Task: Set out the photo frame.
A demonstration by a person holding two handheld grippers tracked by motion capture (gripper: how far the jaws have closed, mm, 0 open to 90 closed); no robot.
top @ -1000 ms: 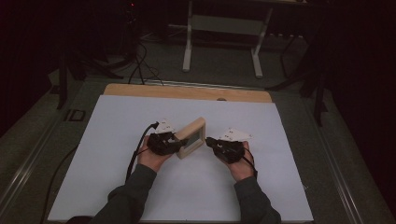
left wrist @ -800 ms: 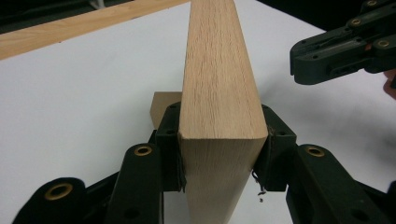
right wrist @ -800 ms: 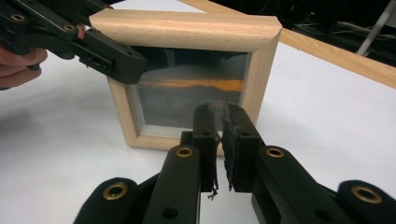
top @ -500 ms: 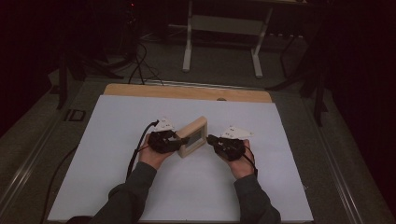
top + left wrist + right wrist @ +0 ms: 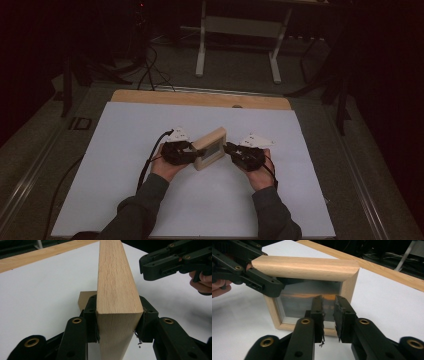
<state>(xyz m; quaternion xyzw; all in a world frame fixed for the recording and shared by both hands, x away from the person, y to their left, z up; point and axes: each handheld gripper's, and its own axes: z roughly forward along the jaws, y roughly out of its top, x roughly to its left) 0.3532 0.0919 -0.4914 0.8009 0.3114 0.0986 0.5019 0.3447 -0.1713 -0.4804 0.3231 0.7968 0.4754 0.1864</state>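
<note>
One wooden frame stands on edge mid-table, my left gripper clamped across its side. My right gripper, jaws just opening with a narrow empty gap, faces the glass. I'd hold left firm and widen right before touching the rim.

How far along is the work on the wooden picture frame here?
Done: the left gripper is clamped on the wooden frame, holding it upright on the white table. In hand: the right gripper sits in front of the glass pane, jaws just opening with nothing between them. What is left cannot be told.
</note>
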